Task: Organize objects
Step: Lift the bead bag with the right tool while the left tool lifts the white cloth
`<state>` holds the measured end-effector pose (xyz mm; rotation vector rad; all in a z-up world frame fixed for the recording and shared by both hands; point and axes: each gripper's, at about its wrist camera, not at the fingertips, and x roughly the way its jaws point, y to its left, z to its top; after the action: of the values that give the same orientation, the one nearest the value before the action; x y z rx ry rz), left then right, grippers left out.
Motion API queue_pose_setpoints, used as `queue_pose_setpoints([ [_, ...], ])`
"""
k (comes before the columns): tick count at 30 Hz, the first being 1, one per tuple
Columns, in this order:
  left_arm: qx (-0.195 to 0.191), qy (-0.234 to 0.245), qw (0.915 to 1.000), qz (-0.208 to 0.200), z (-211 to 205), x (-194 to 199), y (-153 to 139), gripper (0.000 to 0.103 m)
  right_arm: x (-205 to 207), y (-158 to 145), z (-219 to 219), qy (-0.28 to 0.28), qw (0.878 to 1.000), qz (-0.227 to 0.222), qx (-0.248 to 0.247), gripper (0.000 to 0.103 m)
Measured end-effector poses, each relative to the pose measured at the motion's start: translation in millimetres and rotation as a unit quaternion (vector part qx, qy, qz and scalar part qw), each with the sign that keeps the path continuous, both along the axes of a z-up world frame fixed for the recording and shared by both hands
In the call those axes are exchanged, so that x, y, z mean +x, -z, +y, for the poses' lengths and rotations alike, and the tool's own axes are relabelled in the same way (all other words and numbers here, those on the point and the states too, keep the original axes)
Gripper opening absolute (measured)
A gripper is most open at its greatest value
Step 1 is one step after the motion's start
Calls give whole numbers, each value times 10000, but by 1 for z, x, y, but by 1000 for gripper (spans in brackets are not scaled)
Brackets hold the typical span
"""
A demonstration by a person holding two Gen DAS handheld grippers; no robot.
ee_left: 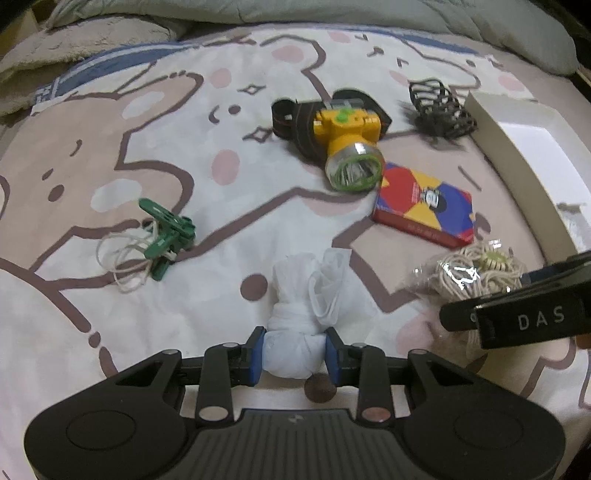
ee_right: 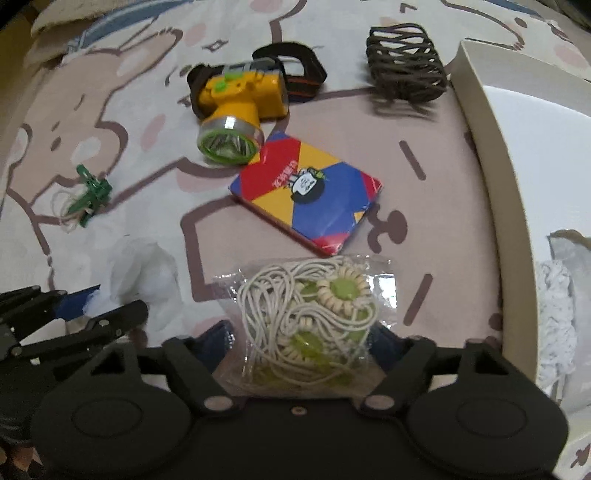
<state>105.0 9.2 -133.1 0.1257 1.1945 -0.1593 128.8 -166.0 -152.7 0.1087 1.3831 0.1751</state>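
Your bed sheet (ee_left: 155,122) is the largest thing here: 1 soft cloth printed with pink-brown cartoon animals outlined in dark brown; a grey-green quilt (ee_left: 332,14) is bunched along its far edge. At the right lies 1 shallow cardboard box (ee_right: 491,122), beige-walled, white inside, with something white and knitted in its near corner. Next comes 1 yellow plastic headlamp (ee_left: 347,136) with a round green-rimmed lens and a black elastic strap, then 1 flat rectangular packet (ee_right: 310,195) in red, yellow and blue blocks just beside the lens. 1 clear crinkly bag of cream cord and green beads (ee_right: 314,314) sits between the fingers of your right gripper (ee_right: 299,345); its jaws stand wide on either side, and you cannot tell whether the pads touch the bag. 1 dark brown openwork hair claw (ee_right: 404,72) lies near the box. Your left gripper (ee_left: 294,356) is clamped on 1 white knotted plastic bag (ee_left: 295,332), blue pads pressing both sides of its rounded lower bulge. Smallest is 1 green plastic clip (ee_left: 166,236) tangled with thin white string, well apart at the left.
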Motion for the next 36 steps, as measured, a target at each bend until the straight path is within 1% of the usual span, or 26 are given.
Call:
queue_pose_setpoints([
  [1,-22,-26,10000,-41,0,0,-3,35,-1,-2,-3,9,10000,-30,20,74],
  [3,-90,-85,9998,-128,0,0,-9,35,-3,-9,-5,5,9999,-139,22,72],
  [9,-202,-360,9981,-457,6,-1,-29,35,-8,-44,-7,-82,9945,-1032,-142,72],
  [12,-259,-486,9964,-639,9,-1,-41,35,-13,-63,-12,-107,9894,-1446,-74,73],
  [14,-259,-508,9951,-807,11,-2,-49,35,-14,-71,-13,-100,9869,-1609,-18,73],
  [21,-198,-502,9901,-1297,11,-9,-73,35,-21,-93,-18,-117,9779,-2088,38,73],
  [29,-396,-498,9861,-1535,5,-15,-93,35,-32,-111,-25,-220,9651,-2608,-114,73],
  [36,-423,-401,9860,-1564,-9,-16,-96,35,-39,-118,-39,-248,9590,-2814,-214,73],
])
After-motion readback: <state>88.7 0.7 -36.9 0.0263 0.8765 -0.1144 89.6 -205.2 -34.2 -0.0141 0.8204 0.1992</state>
